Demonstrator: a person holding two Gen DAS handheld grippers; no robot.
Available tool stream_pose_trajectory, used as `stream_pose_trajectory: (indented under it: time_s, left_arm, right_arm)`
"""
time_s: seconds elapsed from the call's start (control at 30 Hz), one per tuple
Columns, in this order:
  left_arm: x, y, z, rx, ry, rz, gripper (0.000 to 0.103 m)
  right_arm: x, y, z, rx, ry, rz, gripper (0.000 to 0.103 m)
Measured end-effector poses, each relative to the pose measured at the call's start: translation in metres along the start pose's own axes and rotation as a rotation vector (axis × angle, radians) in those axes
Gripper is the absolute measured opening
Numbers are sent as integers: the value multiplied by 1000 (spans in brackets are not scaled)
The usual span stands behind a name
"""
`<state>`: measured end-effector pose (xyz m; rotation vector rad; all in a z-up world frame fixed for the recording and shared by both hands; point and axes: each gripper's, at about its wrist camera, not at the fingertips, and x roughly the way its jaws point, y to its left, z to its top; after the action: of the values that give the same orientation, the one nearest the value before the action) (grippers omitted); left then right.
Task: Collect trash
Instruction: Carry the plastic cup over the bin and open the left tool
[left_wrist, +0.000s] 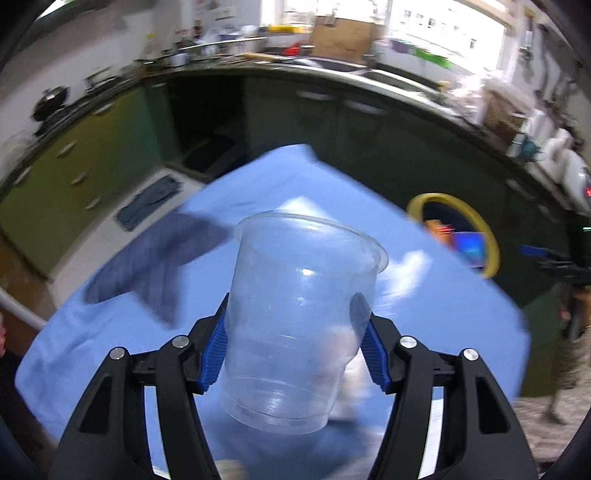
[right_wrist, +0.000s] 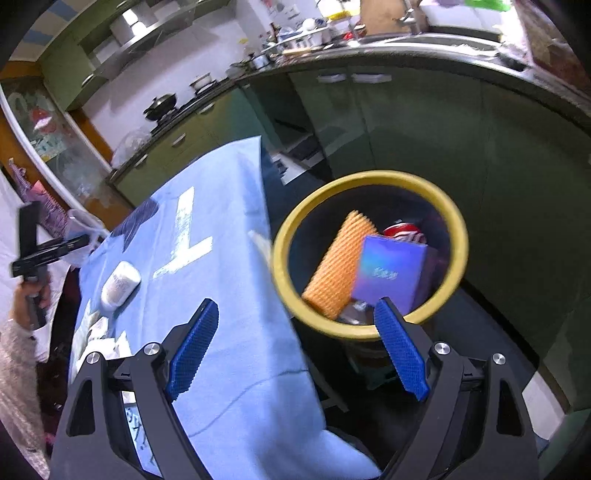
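Observation:
My left gripper (left_wrist: 291, 314) is shut on a clear plastic cup (left_wrist: 306, 258); the blue pads press on its two sides and it hangs upright above the blue-clothed table (left_wrist: 436, 325). Past the table's right edge stands the yellow-rimmed bin (left_wrist: 476, 221). In the right wrist view my right gripper (right_wrist: 295, 302) is open and bare, over the table's edge and the near rim of the bin (right_wrist: 369, 177). Inside the bin lie an orange ridged wrapper (right_wrist: 336, 266), a purple-blue box (right_wrist: 391, 273) and a red can (right_wrist: 402, 230). A white crumpled wad (right_wrist: 120, 286) lies on the cloth.
Paper scraps (right_wrist: 99, 336) lie near the table's left front. Green kitchen cabinets (right_wrist: 424, 122) and a cluttered counter (left_wrist: 332, 70) curve behind the bin. A person's hand (right_wrist: 29, 295) holds the other gripper at the left. A dark patch (left_wrist: 159, 266) marks the cloth.

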<state>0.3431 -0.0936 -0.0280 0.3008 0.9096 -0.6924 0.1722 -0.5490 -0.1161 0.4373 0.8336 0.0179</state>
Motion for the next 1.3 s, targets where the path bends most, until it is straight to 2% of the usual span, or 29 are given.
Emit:
stream_pose_trajectory:
  time_s: [0.1,0.2,0.3,0.4,0.5,0.6,0.7,0.8,0.9,1.0,1.2,1.3]
  left_arm:
    - [4,-61,25,67,8,-96,60]
    - [29,-124,52,110,55,-191,61]
    - [76,-185,78,138,151,-268,61]
    - [126,-228,92,160,228,-298,61]
    - [173,-258,102,169,276,-295,61]
    - [212,-272,107,153,309,-279,62]
    - [241,-272,106,120,338,-244,64]
    - [255,-261,106,67,363,-238,75]
    - [250,-254,102,37,359,-263,81]
    - [227,-250,101,31,313,-278,81]
    - [110,-216,85,-30,74,-371,85]
    - [47,-186,63,-65,-60,-364,85]
  right_arm:
    - [-16,-16,0,19,-49,-53,85]
    - [-32,-36,-1,56,-90,-79,86]
    - [-46,-55,-4,96,-116,-67,86]
    - [-58,-75,-9,138,-139,-57,87]
    - [-69,-95,-14,185,-160,-50,87]
    - [-76,-111,-17,219,-173,-40,88]
    - [-77,-121,-17,235,-176,-31,88]
    - [-75,-122,-16,239,-173,-20,88]
    - [-71,-118,-15,232,-166,-9,88]
    - [-69,-110,-13,220,-164,-1,88]
    - [-75,-90,-8,204,-193,17,90]
    - [-74,-76,-7,179,-184,20,90]
